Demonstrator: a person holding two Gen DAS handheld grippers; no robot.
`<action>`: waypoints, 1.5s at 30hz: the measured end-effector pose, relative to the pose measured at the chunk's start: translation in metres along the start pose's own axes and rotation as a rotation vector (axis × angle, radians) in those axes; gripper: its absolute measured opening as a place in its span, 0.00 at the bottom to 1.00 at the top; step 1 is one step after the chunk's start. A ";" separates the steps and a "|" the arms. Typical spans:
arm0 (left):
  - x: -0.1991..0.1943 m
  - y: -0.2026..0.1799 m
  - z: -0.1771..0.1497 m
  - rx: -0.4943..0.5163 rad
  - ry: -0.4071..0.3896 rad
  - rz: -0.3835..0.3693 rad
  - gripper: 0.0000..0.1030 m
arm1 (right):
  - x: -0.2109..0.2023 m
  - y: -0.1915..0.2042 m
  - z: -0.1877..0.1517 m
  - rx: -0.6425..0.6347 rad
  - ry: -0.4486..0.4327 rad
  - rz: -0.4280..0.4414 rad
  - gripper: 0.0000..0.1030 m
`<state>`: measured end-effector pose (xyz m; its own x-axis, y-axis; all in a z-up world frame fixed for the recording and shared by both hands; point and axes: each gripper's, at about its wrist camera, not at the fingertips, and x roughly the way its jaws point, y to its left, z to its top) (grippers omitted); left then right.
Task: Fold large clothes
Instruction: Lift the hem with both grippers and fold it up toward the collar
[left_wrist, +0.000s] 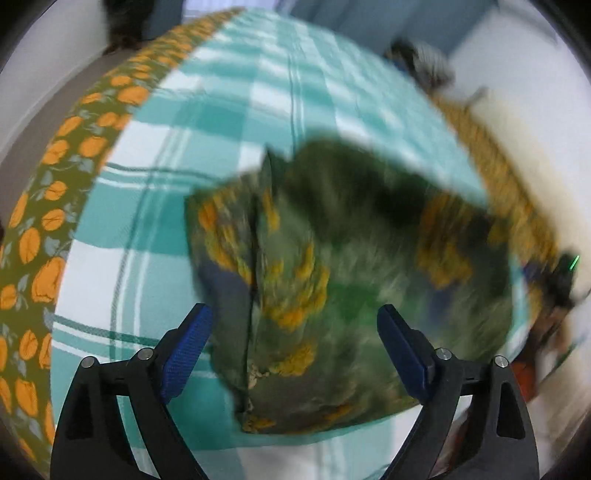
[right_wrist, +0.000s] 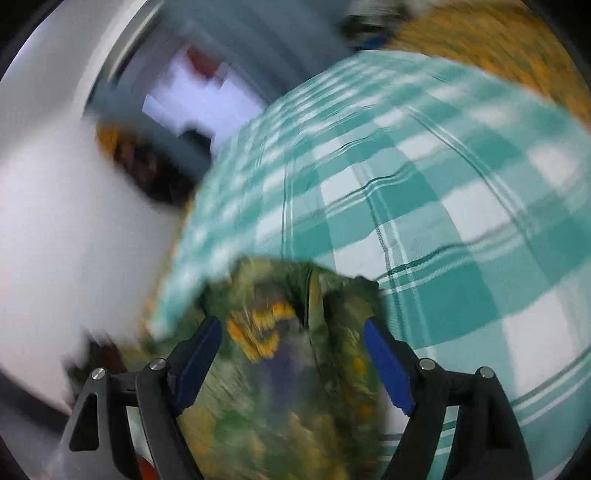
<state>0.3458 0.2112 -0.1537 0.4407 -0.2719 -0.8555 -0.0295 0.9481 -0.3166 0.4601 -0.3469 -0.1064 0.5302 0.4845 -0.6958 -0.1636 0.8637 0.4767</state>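
Left gripper (left_wrist: 295, 332) angled steeply down at lower centre of frame, jaws spread wide, released over green orange-flowered garment (left_wrist: 332, 266). Right gripper (right_wrist: 293, 350) tilted down likewise, jaws apart, pads off the cloth. Garment bunched, blurred, lying mid-frame on teal checked sheet (left_wrist: 229, 122).

The green, orange-patterned folded garment (left_wrist: 332, 280) lies on the teal-and-white checked cloth (left_wrist: 229, 122), which covers the bed. In the left wrist view the garment sits at the centre and toward 3 o'clock, and the olive sheet with orange flowers (left_wrist: 40, 236) borders the checked cloth from 7 to 11 o'clock. In the right wrist view the garment (right_wrist: 288, 369) lies at 6 o'clock, the checked cloth (right_wrist: 443, 206) spreading beyond it toward 2 o'clock.
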 end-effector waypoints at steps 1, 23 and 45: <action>0.008 -0.005 0.002 0.022 0.004 0.018 0.84 | 0.009 0.011 -0.003 -0.062 0.037 -0.034 0.79; -0.021 -0.063 0.083 0.059 -0.451 0.429 0.06 | 0.015 0.131 0.077 -0.409 -0.280 -0.460 0.12; 0.110 -0.004 0.015 -0.060 -0.370 0.402 0.11 | 0.159 0.033 -0.012 -0.338 -0.046 -0.549 0.16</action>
<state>0.4081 0.1803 -0.2407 0.6702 0.1961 -0.7158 -0.3067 0.9514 -0.0265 0.5289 -0.2395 -0.2081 0.6454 -0.0407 -0.7628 -0.1068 0.9840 -0.1429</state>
